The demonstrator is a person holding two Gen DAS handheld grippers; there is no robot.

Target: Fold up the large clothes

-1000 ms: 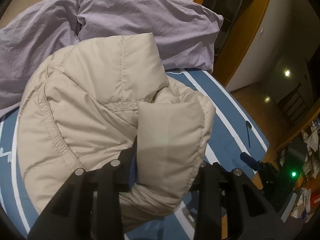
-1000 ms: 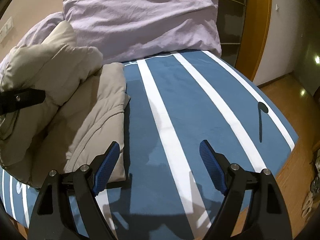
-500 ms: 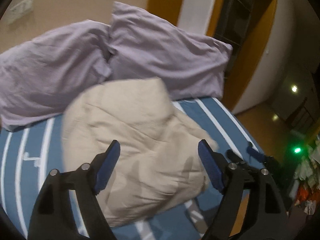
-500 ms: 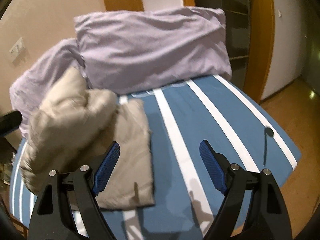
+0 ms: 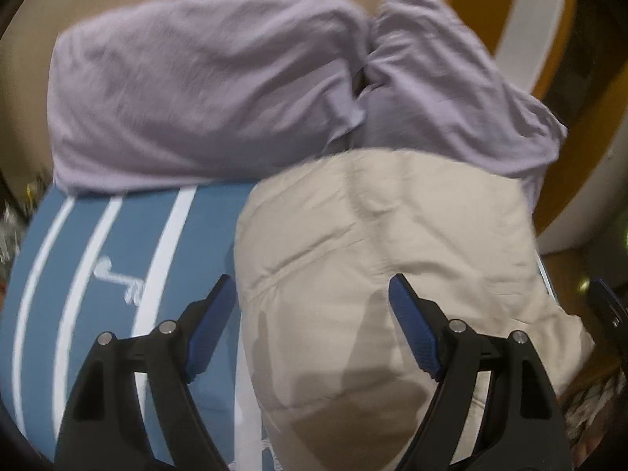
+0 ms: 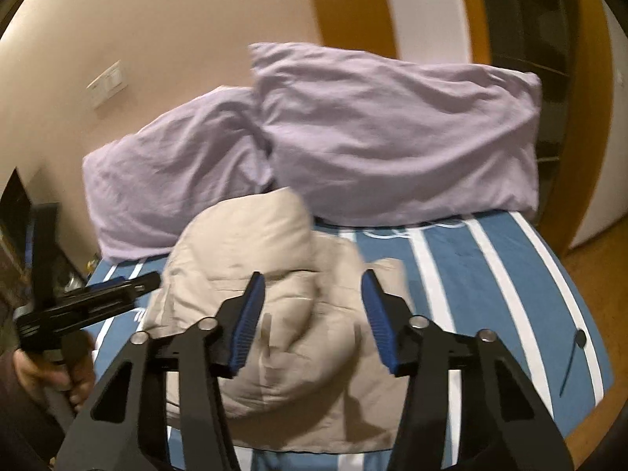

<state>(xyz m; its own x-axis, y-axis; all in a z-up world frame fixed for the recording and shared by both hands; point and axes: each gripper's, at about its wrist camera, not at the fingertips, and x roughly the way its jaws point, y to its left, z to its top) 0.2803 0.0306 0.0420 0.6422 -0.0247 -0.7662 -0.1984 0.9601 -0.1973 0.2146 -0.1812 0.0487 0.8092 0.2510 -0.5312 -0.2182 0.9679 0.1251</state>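
Note:
A beige padded jacket (image 5: 392,259) lies bundled in a folded heap on the blue striped bed; it also shows in the right wrist view (image 6: 282,298). My left gripper (image 5: 312,306) is open and empty, raised above the jacket's near left part. My right gripper (image 6: 312,306) is open and empty, raised above the jacket's middle. In the right wrist view the left gripper (image 6: 114,294) shows at the left edge, held in a hand, left of the jacket.
Two lilac pillows (image 6: 392,129) (image 5: 196,98) lean against the wall behind the jacket. The blue bedcover with white stripes (image 6: 510,274) extends right, with a thin dark object (image 6: 573,357) near its right edge. A wooden door frame (image 6: 585,98) and floor lie to the right.
My left gripper let go of the jacket, opened and pulled up and back. The jacket dropped into a heap on the bed. Both views swung left and rose.

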